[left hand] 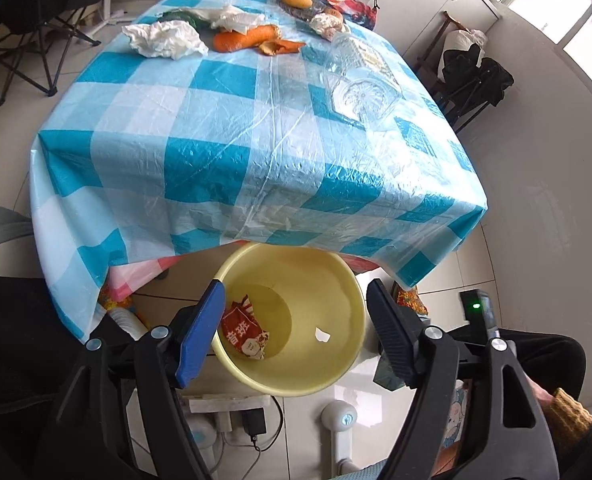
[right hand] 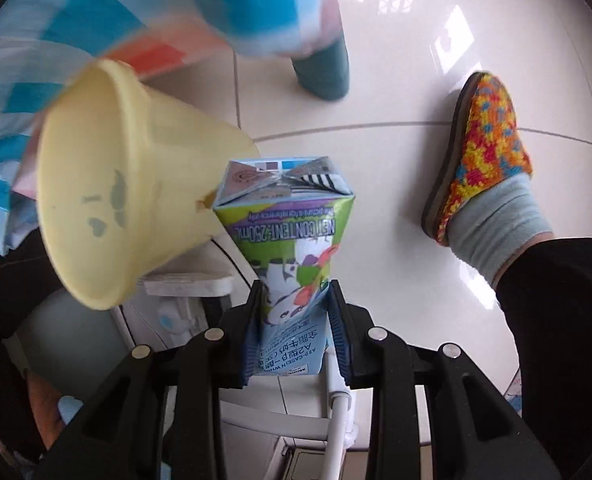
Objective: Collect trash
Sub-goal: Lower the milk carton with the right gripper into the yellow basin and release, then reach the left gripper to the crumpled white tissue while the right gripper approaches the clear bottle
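A milk carton point(right hand: 292, 264) is clamped in the right tongs point(right hand: 294, 320) just beside the yellow bin point(right hand: 128, 184), while the left tongs point(left hand: 296, 332) are held apart above the bin, at the tabletop's point(left hand: 224, 128) near edge.

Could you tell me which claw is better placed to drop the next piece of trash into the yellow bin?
Right. The right claw is shut on the milk carton beside the yellow bin. The left claw is open and empty above it.

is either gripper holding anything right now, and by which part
The right gripper pinches a milk carton across its lower body. The left gripper is open, holding nothing.
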Motion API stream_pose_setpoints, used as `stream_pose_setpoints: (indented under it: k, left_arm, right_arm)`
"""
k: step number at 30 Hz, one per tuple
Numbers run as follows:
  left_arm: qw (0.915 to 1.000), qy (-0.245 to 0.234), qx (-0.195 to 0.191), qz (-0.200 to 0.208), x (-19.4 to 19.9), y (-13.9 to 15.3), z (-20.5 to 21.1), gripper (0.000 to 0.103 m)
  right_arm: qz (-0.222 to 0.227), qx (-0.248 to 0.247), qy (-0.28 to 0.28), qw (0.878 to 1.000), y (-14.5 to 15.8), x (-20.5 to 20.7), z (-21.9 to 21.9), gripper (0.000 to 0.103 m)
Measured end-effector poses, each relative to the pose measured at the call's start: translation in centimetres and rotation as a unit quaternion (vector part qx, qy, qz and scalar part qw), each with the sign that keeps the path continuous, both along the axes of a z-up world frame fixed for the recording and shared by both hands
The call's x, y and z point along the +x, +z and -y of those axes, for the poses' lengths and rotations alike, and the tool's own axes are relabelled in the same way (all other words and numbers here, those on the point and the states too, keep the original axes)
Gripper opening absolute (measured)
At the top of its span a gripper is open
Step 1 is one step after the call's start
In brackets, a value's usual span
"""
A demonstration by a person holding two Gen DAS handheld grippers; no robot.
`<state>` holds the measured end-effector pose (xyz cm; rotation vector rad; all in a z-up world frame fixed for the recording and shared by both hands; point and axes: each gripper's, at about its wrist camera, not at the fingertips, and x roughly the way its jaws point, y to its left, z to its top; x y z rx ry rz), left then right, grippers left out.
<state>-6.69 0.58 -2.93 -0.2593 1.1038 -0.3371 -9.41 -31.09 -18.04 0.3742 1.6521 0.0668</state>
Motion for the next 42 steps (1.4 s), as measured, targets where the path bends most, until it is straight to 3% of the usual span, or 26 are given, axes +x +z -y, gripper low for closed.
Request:
stream_pose_setpoints:
  k: [3, 7, 11, 17, 19, 28, 30, 31, 33, 36, 42]
  left_arm:
    - [0.9997, 0.002, 0.013, 0.022, -0.4, 0.8, 0.0, 0.071]
    - [0.9974, 0.007, 0.042, 0.057, -1.1, 1.6, 0.2, 0.072]
    - [0.9938, 0.012, 0.073, 0.083, -1.6, 2.1, 0.2, 0.074]
    - [0.9915, 0.015, 0.090, 0.093, -1.8, 2.2, 0.3, 0.075]
    - [0.9909, 0.015, 0.095, 0.094, -1.8, 2.1, 0.5, 0.075]
    - [0.9891, 0.020, 0.111, 0.095, -2.1, 3.0, 1.0, 0.077]
    - [0.9864, 0.019, 0.104, 0.126, -2.8, 4.8, 1.2, 0.083]
    - [0.9821, 0.023, 0.111, 0.151, -3.1, 5.6, 1.4, 0.091]
    - [0.9734, 0.032, 0.139, 0.179, -3.3, 6.2, 1.7, 0.094]
    - [0.9753, 0.033, 0.148, 0.160, -1.9, 6.3, 1.5, 0.094]
    - [0.9685, 0.063, 0.155, 0.185, 1.6, 8.5, 0.0, 0.094]
  right_arm:
    - [0.079, 0.037, 0.012, 0.996, 4.4, 1.1, -2.0, 0.032]
    - [0.143, 0.046, 0.047, 0.988, 7.1, 2.7, -5.4, 0.032]
    - [0.160, 0.044, 0.063, 0.984, 6.9, 3.8, -7.6, 0.032]
    - [0.165, 0.020, 0.080, 0.983, 5.8, 4.0, -8.9, 0.034]
    - [0.171, 0.021, 0.072, 0.982, 5.7, 4.2, -9.8, 0.046]
    - [0.220, 0.006, 0.100, 0.970, 7.3, 3.8, -11.4, 0.054]
    - [0.254, -0.008, 0.104, 0.961, 9.0, 3.7, -11.8, 0.058]
    - [0.276, -0.015, 0.107, 0.955, 10.0, 3.6, -12.0, 0.062]
    - [0.321, -0.030, 0.114, 0.940, 12.4, 3.5, -12.2, 0.068]
    - [0.380, -0.043, 0.119, 0.916, 15.7, 3.7, -12.4, 0.071]
    - [0.452, -0.049, 0.136, 0.880, 19.9, 5.3, -12.4, 0.073]
